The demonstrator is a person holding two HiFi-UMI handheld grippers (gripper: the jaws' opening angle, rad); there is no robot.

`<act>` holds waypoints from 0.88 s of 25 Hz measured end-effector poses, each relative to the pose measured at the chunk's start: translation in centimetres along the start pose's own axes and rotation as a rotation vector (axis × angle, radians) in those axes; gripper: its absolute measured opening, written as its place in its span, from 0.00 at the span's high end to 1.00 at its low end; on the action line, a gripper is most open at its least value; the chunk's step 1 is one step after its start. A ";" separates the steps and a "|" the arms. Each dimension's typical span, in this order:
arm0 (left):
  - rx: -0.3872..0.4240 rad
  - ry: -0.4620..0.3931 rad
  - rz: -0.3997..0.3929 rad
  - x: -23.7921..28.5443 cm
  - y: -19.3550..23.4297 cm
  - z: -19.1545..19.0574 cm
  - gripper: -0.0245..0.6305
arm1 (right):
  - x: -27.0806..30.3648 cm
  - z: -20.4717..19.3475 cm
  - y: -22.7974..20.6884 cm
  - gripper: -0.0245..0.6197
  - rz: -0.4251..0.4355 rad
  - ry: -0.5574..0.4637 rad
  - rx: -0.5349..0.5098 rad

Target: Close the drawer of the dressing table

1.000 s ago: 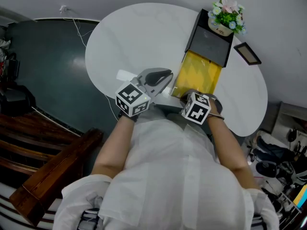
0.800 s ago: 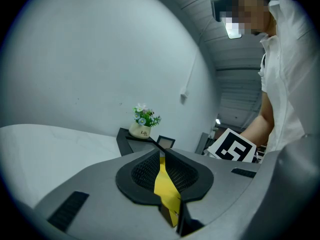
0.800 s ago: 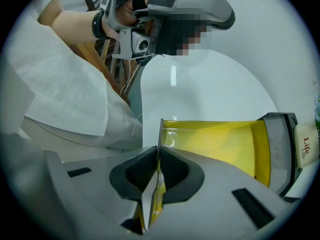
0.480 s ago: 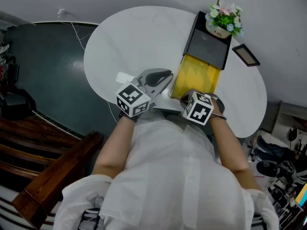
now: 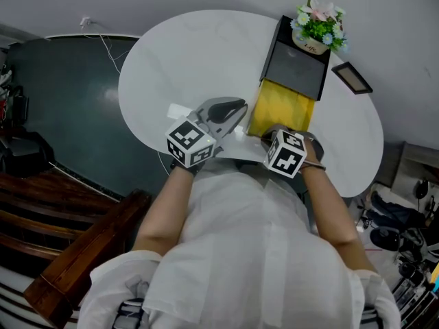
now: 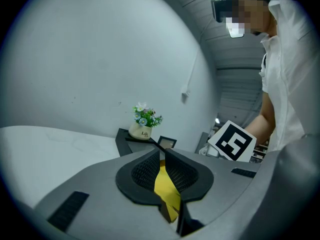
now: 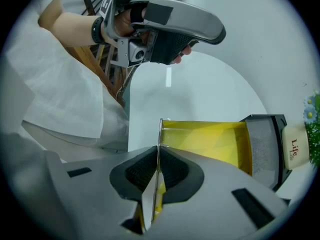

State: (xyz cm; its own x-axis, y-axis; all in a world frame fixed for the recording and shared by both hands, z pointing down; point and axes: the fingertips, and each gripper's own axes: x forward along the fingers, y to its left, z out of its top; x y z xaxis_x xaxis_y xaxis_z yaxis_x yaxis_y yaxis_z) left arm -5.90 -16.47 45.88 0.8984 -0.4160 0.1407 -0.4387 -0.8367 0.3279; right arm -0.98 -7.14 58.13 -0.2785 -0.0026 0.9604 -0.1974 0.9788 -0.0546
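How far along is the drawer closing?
Done: the right gripper is clamped on the front panel of the yellow drawer. In hand: the push; it stands well out of the black cabinet. Remaining: slide it fully in, then release. The left gripper is shut, empty.

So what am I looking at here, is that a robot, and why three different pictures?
No robot: a person holds a hand tool with two fingers in each hand. One picture looks down from a camera on the person's head; the other two ride on the tools. On the white table stands a black box with a flower pot on top, a picture frame beside it, and its yellow drawer pulled out. The right gripper is shut on the drawer's thin front panel. The left gripper is shut and holds nothing.
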 end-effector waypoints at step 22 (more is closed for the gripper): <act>-0.014 0.015 0.010 2.6 1.7 -0.1 0.93 | -0.3 -1.4 -6.9 0.93 -0.072 0.003 0.024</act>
State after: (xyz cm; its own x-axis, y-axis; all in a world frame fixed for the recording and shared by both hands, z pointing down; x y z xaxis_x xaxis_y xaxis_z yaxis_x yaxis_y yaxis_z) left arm -4.35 -18.92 46.92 0.8943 -0.4186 0.1581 -0.4473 -0.8275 0.3393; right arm 1.75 -13.57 58.63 -0.2603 -0.0724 0.9628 -0.2391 0.9710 0.0083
